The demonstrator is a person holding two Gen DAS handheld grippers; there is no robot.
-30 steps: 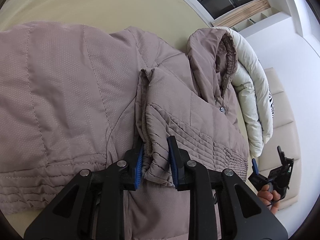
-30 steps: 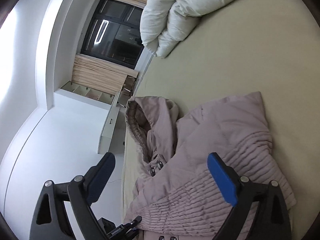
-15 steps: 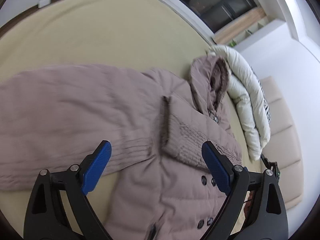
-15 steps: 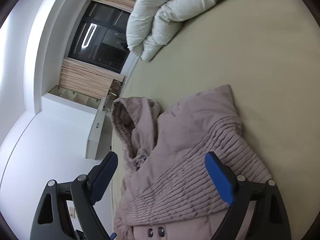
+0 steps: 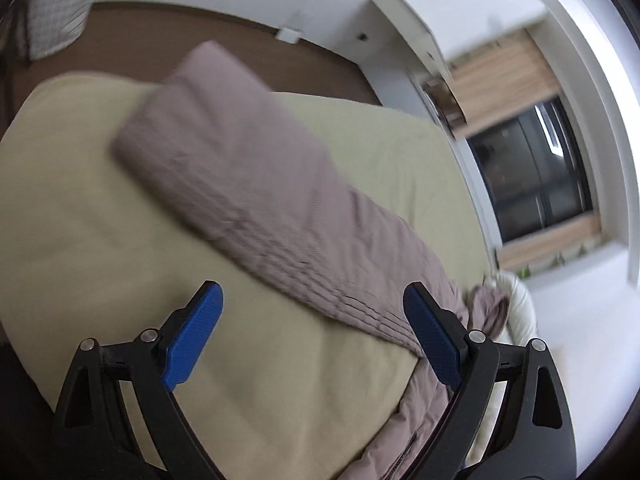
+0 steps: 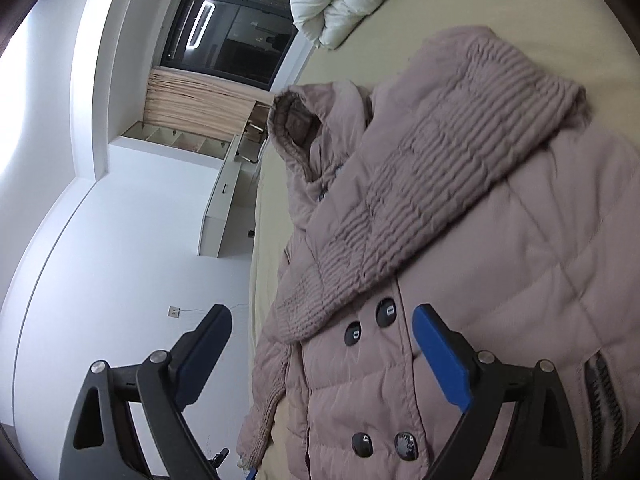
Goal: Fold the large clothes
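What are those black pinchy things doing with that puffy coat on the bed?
A person is folding a mauve quilted puffer coat on a beige bed, using two handheld grippers. One sleeve already lies folded across the buttoned front. The left gripper hovers with jaws open over the other sleeve, which lies stretched out. The right gripper is open too, holding nothing.

Motion blur smears the coat sleeve (image 5: 256, 184) in the left wrist view; the coat (image 6: 500, 280) runs off the right wrist view's lower and right edges
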